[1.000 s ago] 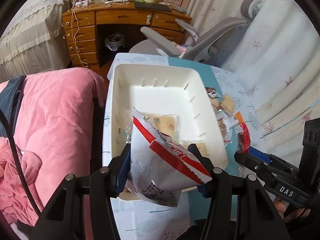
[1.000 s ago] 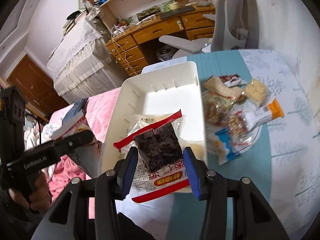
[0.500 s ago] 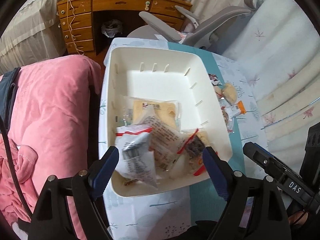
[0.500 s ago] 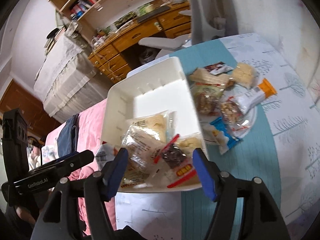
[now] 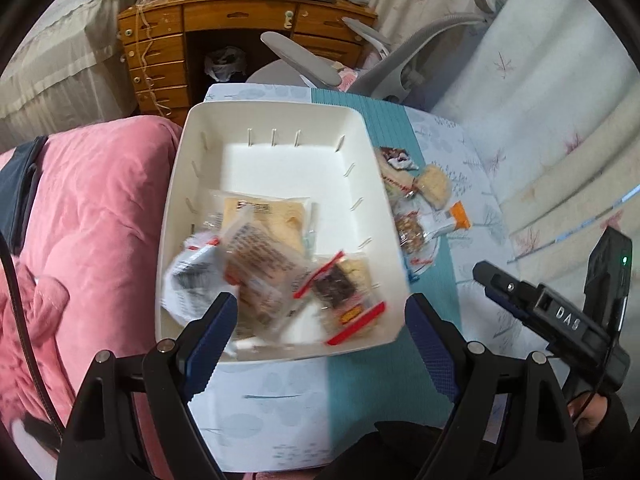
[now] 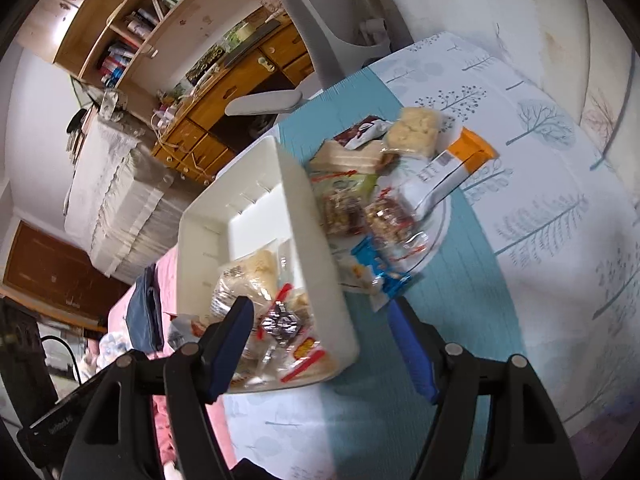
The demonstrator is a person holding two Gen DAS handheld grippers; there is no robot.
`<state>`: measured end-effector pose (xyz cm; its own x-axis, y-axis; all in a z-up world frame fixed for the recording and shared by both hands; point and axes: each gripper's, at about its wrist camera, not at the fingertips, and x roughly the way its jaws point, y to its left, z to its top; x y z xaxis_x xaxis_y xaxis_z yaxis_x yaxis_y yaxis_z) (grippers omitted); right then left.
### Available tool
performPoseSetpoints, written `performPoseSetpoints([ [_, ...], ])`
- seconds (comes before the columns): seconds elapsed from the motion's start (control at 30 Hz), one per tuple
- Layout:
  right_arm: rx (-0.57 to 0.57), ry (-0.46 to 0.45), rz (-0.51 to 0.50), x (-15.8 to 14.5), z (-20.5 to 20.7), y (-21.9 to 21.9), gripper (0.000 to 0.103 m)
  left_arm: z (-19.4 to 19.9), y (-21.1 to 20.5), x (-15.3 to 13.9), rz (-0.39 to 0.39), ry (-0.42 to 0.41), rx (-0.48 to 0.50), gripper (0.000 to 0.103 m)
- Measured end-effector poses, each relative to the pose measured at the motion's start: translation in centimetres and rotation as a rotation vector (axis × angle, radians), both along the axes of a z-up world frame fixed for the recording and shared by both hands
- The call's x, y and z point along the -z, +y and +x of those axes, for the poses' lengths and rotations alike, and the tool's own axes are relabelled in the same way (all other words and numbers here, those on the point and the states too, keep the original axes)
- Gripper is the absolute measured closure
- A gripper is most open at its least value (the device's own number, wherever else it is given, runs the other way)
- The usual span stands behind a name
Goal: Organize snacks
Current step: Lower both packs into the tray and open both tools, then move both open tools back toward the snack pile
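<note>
A white bin (image 5: 280,112) stands on the table and holds several snack packets: a yellow cake packet (image 5: 268,220), a white red-striped packet (image 5: 192,276) and a dark packet with red edges (image 5: 340,288). My left gripper (image 5: 320,304) hangs open over the bin's near end, nothing between its fingers. My right gripper (image 6: 320,306) straddles the bin's near right corner (image 6: 344,344); its jaws are opening and hold nothing. To the right of the bin, a clear plate (image 6: 436,232) carries more packets, among them an orange-ended one (image 6: 460,160) and a blue one (image 6: 380,268).
A pink blanket (image 5: 80,220) lies left of the bin. Behind the table stand a grey office chair (image 5: 400,60) and a wooden desk (image 5: 240,20). A teal runner (image 6: 460,320) crosses the tree-patterned tablecloth (image 6: 540,200). The other gripper's black body (image 5: 560,320) sits at the right.
Both grippers let go of their packets, which now lie in the bin. Both opened and drew back toward the bin's near edge. The right wrist view has rolled.
</note>
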<state>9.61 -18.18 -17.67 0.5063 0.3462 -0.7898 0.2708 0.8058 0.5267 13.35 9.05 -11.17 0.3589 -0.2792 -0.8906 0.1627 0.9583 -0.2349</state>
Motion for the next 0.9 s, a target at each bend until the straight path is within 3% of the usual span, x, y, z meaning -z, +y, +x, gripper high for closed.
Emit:
performPoseSetpoints([
  [0.2,-0.107,0.013,0.010,0.1,0.9,-4.7,0.032,-1.7,-5.5,-0.9,0.017,0.000,-0.101,0.018],
  [0.4,-0.236,0.004,-0.020,0.1,1.7,-8.8,0.032,-3.6,-10.7,0.0,0.015,0.042,-0.194,0.018],
  [0.63,-0.436,-0.038,-0.146,0.7,2.2,-11.8,0.032,-5.5,-15.0,2.5,-0.011,0.085,-0.380,0.018],
  [0.9,-0.575,-0.120,-0.232,0.3,3.2,-13.4,0.032,-5.9,-17.7,3.5,-0.045,0.044,-0.532,0.018],
])
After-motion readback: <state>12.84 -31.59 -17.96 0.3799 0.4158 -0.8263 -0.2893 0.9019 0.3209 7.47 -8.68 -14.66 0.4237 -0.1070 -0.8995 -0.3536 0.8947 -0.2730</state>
